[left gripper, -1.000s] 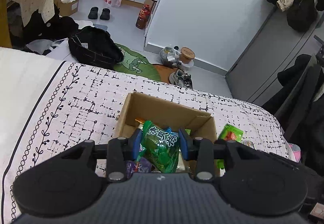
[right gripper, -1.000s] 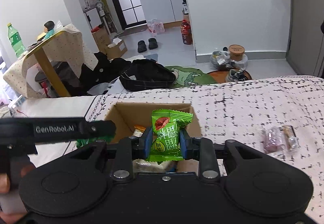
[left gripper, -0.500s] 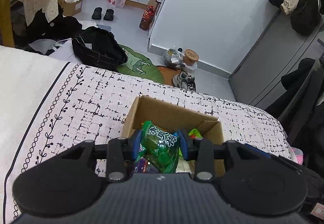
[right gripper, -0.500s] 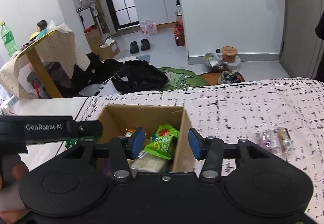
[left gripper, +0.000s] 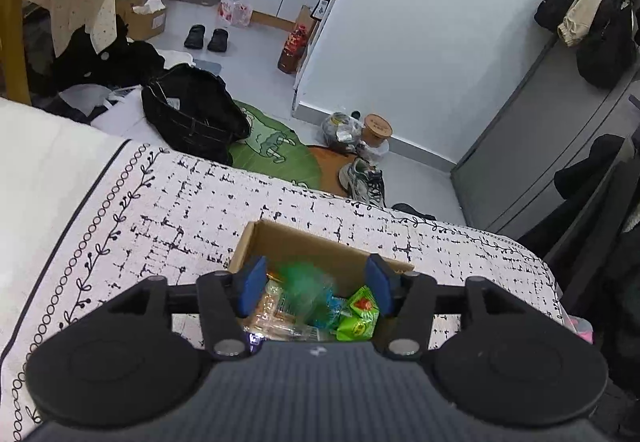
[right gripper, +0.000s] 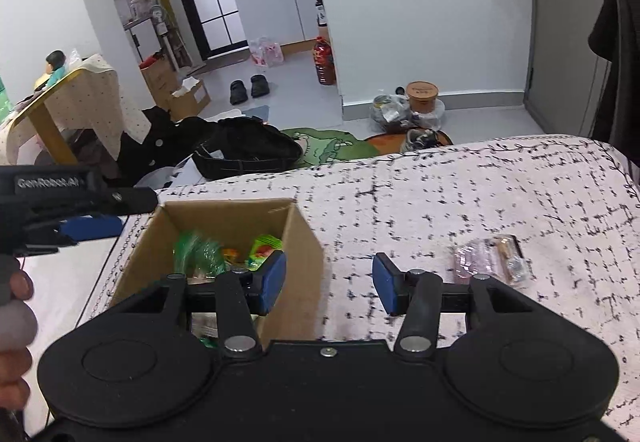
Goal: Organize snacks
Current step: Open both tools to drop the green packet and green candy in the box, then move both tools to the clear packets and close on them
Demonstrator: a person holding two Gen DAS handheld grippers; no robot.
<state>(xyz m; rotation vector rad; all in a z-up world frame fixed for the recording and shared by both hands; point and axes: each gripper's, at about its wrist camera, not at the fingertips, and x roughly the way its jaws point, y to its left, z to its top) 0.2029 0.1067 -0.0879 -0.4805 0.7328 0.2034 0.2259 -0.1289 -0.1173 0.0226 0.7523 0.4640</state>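
The room is bright with soft, even light, and the white wall (left gripper: 420,54) looks smooth with no hard glare. Shadows are faint. Both pictures bend at the edges like a fishbowl, so straight lines curve near the corners. In the left wrist view a green snack bag (left gripper: 306,280) is a fuzzy smear near the bottom middle. In the right wrist view a green bag (right gripper: 198,252) is blurry too. Most other things look sharp.
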